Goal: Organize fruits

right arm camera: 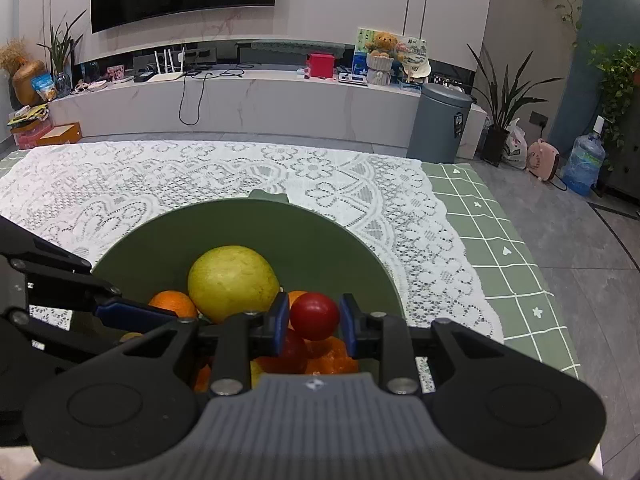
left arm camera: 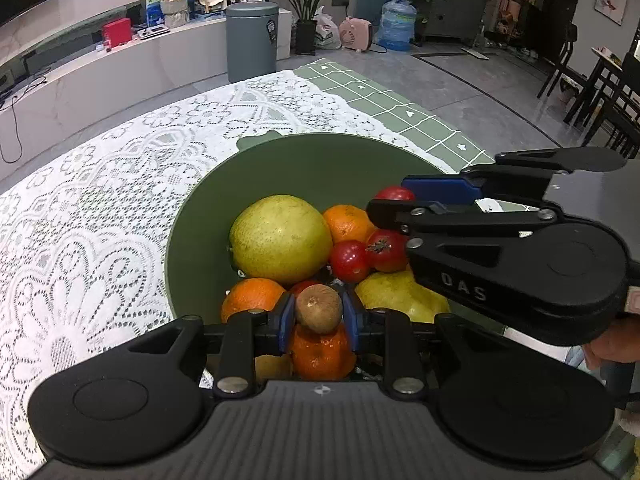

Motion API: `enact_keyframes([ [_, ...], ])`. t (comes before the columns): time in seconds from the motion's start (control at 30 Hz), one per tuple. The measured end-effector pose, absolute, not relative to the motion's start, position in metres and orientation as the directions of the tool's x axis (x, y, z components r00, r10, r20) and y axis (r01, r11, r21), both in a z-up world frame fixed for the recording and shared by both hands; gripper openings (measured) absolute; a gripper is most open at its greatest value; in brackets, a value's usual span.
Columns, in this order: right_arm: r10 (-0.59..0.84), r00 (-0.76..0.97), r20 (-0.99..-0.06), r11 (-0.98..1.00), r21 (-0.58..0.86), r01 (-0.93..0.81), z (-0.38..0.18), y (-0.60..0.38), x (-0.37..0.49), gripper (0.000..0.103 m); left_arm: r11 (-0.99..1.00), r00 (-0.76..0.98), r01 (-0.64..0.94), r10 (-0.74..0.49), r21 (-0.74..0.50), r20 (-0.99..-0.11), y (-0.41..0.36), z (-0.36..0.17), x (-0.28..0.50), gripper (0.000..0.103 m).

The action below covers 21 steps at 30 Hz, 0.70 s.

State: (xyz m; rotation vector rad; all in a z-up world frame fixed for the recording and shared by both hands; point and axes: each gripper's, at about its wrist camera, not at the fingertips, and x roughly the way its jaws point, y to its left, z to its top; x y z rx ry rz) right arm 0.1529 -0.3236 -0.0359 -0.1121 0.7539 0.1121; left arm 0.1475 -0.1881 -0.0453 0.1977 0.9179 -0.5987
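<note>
**Both tools hold fruit over the bowl**

The left tool (left arm camera: 319,312) grips a brown kiwi (left arm camera: 319,308); the right tool (right arm camera: 314,318) clamps a red tomato (right arm camera: 314,316). Both hang above the green bowl (left arm camera: 304,164) of pears, oranges and tomatoes on the lace-covered counter (left arm camera: 100,184).

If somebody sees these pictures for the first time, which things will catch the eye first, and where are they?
The green bowl on the white lace tablecloth, piled with fruit, draws the eye first; a large yellow-green pear lies on top. Over the bowl, the left gripper is closed on a small brown fruit. The right gripper has a red tomato between its fingers, though contact on the right side is unclear.
</note>
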Motion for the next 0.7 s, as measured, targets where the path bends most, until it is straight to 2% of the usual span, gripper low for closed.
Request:
enact_keyframes([
  [0.23, 0.061, 0.717, -0.695, 0.988, -0.06, -0.142, -0.038, -0.324, 0.157, 0.024, 0.811, 0.462, 0.581, -0.404, -0.074, -0.79, -0.191, -0.049, 0.145, 0.031],
  [0.43, 0.061, 0.717, -0.694, 0.988, -0.06, -0.142, -0.036, -0.323, 0.157, 0.026, 0.811, 0.461, 0.58, -0.409, -0.082, -0.787, -0.19, -0.047, 0.145, 0.038],
  [0.53, 0.059, 0.724, -0.687, 0.989, -0.056, -0.135, -0.032, -0.324, 0.157, 0.042, 0.811, 0.469, 0.58, -0.408, -0.075, -0.783, -0.189, -0.045, 0.144, 0.046],
  [0.67, 0.07, 0.723, -0.687, 0.99, -0.04, -0.134, -0.029, -0.324, 0.157, 0.045, 0.813, 0.47, 0.576, -0.419, -0.09, -0.777, -0.186, -0.041, 0.141, 0.062],
  [0.7, 0.071, 0.724, -0.686, 0.991, -0.036, -0.131, -0.027, -0.325, 0.157, 0.045, 0.813, 0.474, 0.576, -0.42, -0.088, -0.774, -0.185, -0.039, 0.14, 0.063],
])
